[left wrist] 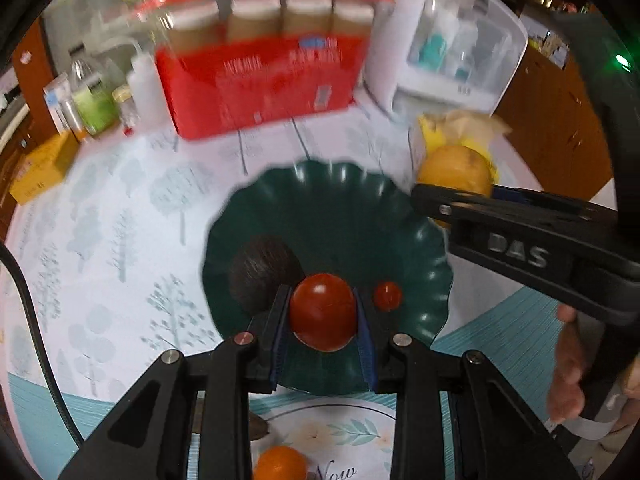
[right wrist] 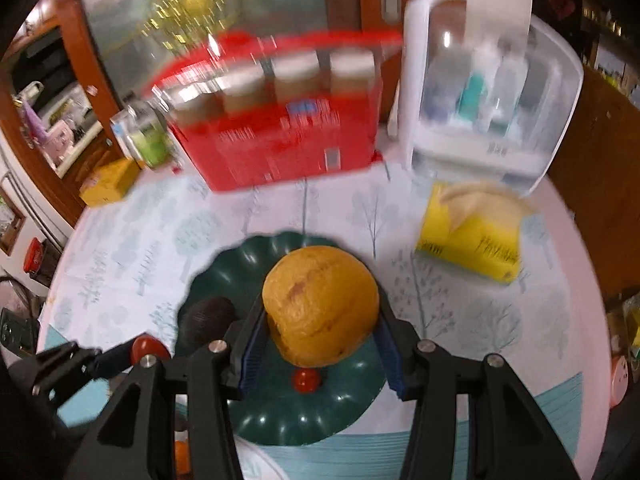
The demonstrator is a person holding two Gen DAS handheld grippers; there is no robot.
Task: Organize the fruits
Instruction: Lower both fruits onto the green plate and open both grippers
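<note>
My left gripper is shut on a round red fruit, held just above the near part of a dark green scalloped plate. On the plate lie a dark brown fruit and a small red fruit. My right gripper is shut on a large yellow-orange fruit over the same plate; beneath it sits the small red fruit, and the dark fruit lies to the left. In the left wrist view that yellow-orange fruit hangs at the plate's right rim.
Behind the plate stand a red box of jars, a white clear-lidded container and bottles. A yellow tissue box sits to the right. An orange lies on a white plate below. A person's hand grips the right tool.
</note>
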